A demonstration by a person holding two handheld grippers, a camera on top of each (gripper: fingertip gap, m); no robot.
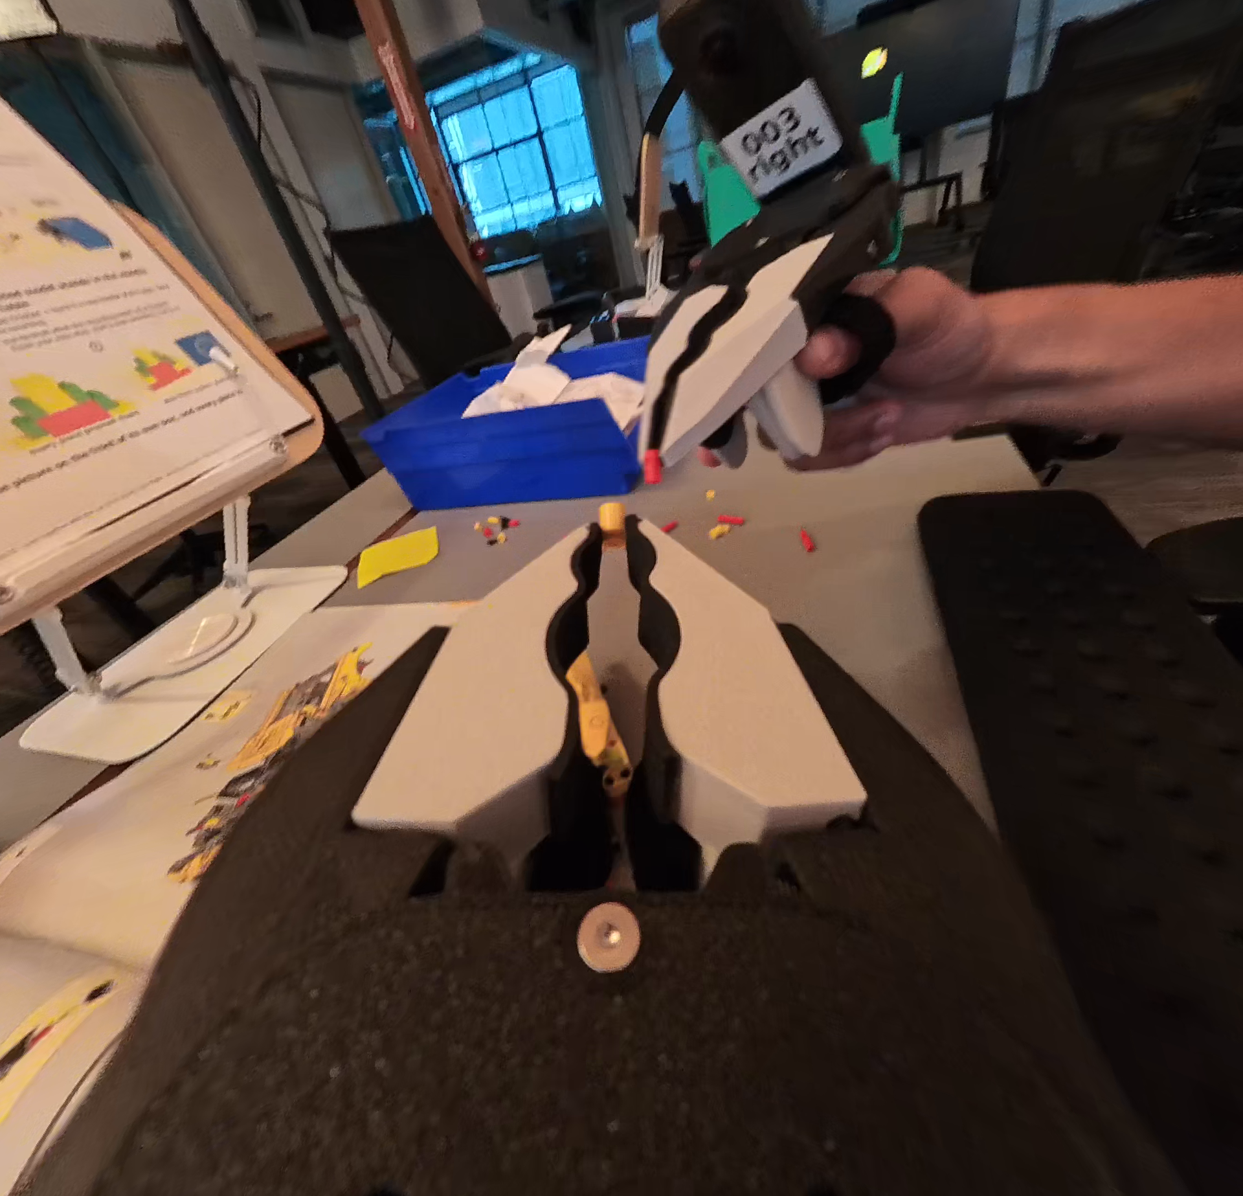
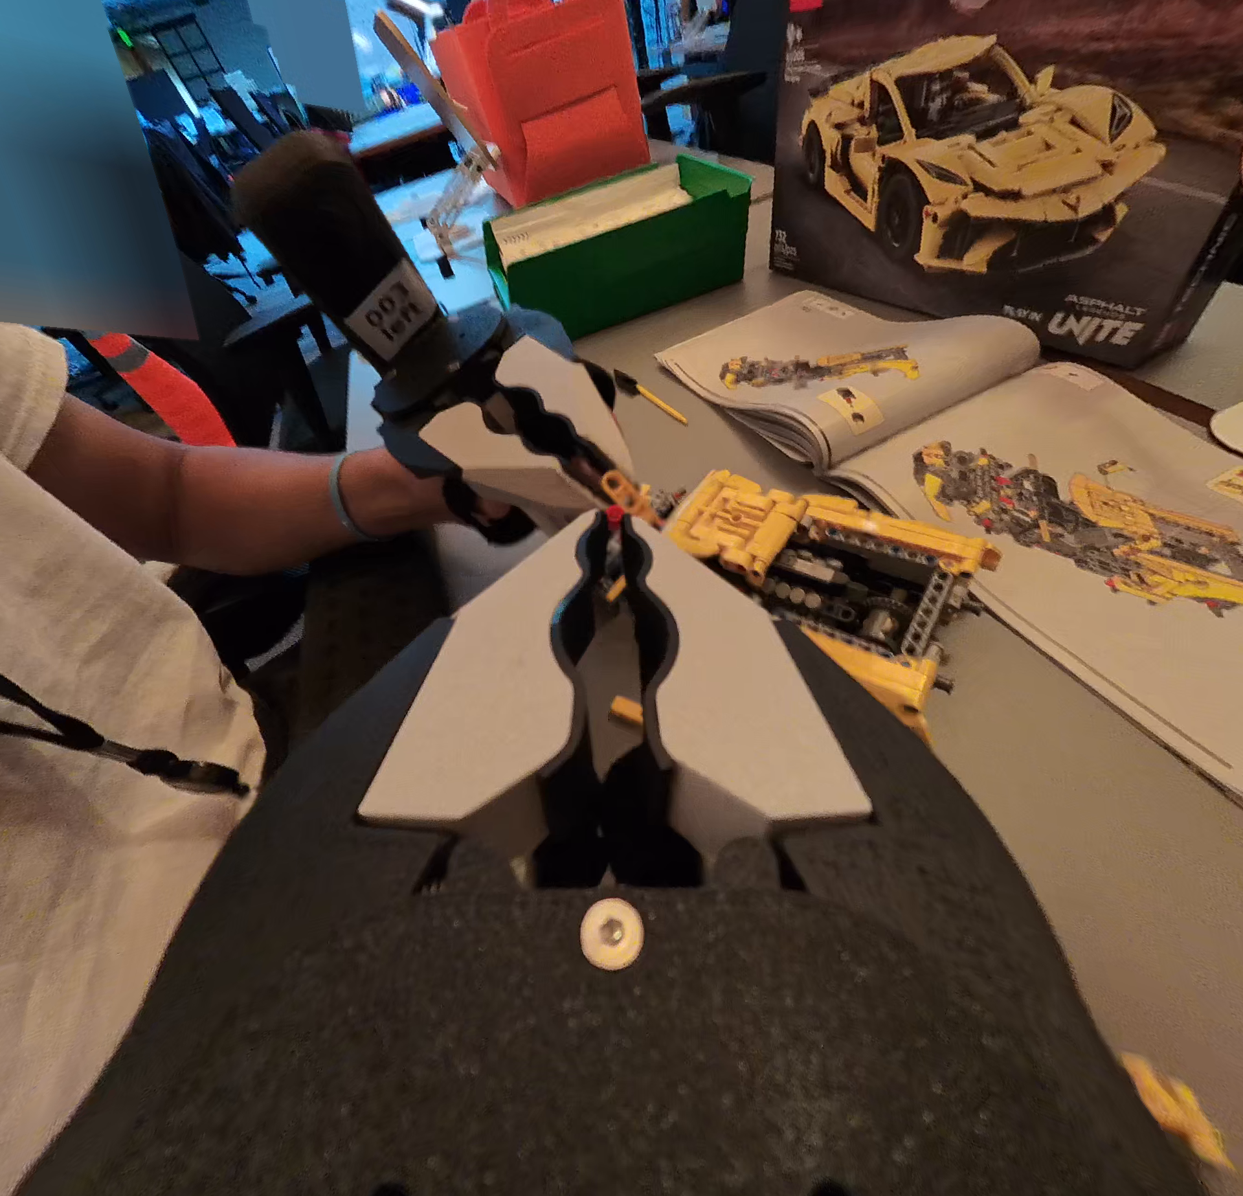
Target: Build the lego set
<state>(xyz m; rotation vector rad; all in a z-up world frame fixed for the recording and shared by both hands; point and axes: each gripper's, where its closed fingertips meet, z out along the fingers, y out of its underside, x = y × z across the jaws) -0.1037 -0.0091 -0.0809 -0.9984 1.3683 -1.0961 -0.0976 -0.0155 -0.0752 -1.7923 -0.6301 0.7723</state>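
In the left wrist view, my left gripper (image 1: 612,524) is clamped on a small yellow lego beam (image 1: 612,516). Only its round end pokes out past the tips. The beam's long side runs the same way as the fingers, pointing forward. Up ahead and a bit to the right is my right gripper (image 1: 651,467), clamped on a tiny red pin (image 1: 651,468) that sticks out of its tips and points down. The red pin is near the yellow beam end but not touching it. Loose red and yellow bits (image 1: 723,524) lie on the grey table (image 1: 841,592), with a blue bin (image 1: 511,444) behind them.

In the right wrist view, the red pin (image 2: 613,515) sits right at the tips of my right gripper (image 2: 613,519). The left gripper (image 2: 622,487) comes in from the upper left, and the yellow beam (image 2: 620,489) shows its round hole just above the pin. The pin is just beside that hole (I cannot tell if they touch yet). The half-built yellow car (image 2: 827,558) rests on the table to the right, beside the open instruction book (image 2: 1009,491), and neither gripper holds it.

I think the next move is to push the pin into the beam's hole. The pin has to line up straight with the hole, so the right gripper must tip a little.
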